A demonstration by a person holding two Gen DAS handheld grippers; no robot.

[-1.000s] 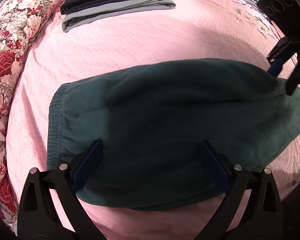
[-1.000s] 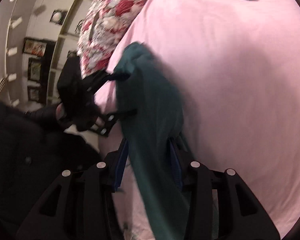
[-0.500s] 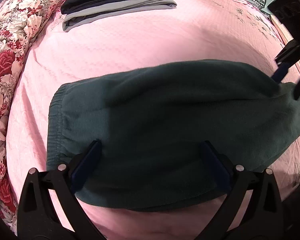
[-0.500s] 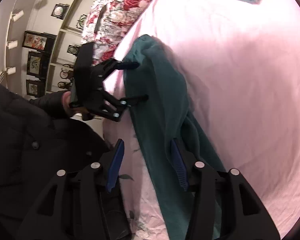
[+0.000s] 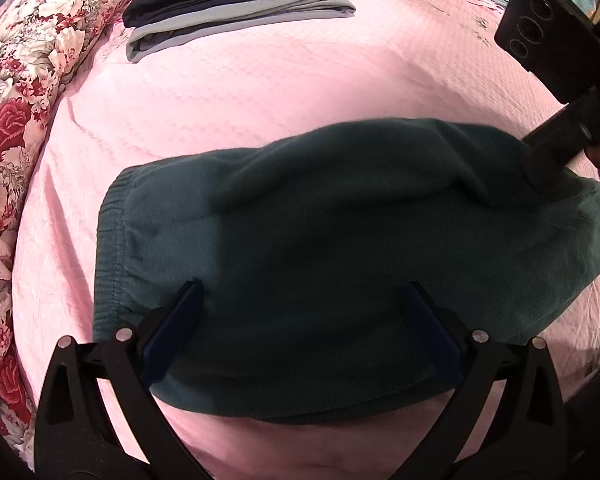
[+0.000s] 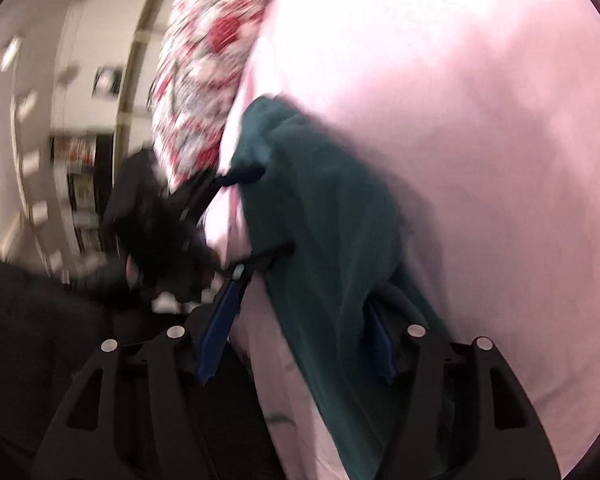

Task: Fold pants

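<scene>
Change since a second ago: the right gripper has dropped lower over the dark green fleece pants and its blue pads stand wider apart; the left gripper has not shifted.
Right gripper jaws: opening, with a fold of the pants lying between the pads; the left pad is clear of the cloth, and the picture is too blurred to tell whether the right pad touches it.
Left gripper jaws: spread wide over the pants at lower centre of the left wrist view, pads resting on the cloth without pinching it.
Pants: lying folded lengthwise on the pink quilted bedspread, elastic waistband at centre left.
Upper left: a red-and-white floral pillow.
Top centre: a folded stack of navy and grey clothes.
</scene>
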